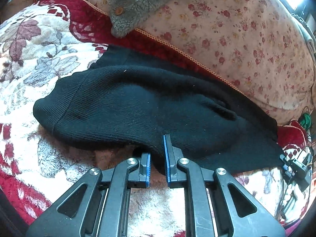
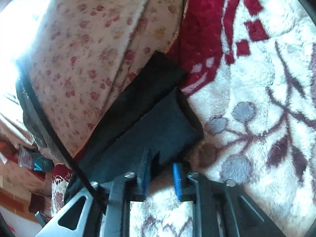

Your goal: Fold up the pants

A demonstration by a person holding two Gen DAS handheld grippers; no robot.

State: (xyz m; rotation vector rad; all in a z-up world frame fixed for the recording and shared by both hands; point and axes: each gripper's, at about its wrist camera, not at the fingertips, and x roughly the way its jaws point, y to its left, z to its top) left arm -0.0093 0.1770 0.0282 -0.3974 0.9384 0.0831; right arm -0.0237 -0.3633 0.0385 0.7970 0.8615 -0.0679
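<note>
The black knit pants (image 1: 138,106) lie folded over on a red and white floral blanket (image 1: 39,49), ribbed waistband at the left. My left gripper (image 1: 158,158) sits at the near edge of the pants, its jaws a little apart with a fold of black fabric between the blue pads (image 1: 166,158). In the right wrist view the pants (image 2: 158,118) lie as a dark strip running away from me. My right gripper (image 2: 161,169) is open at their near end, with the cloth edge beside the left pad. It also shows in the left wrist view (image 1: 294,166).
A pink floral quilt (image 1: 237,39) rises behind the pants, and it also shows in the right wrist view (image 2: 88,49). A grey fleece garment with buttons (image 1: 138,4) lies on it. A black cable (image 2: 49,128) crosses the left of the right view. Clutter (image 2: 29,167) lies at far left.
</note>
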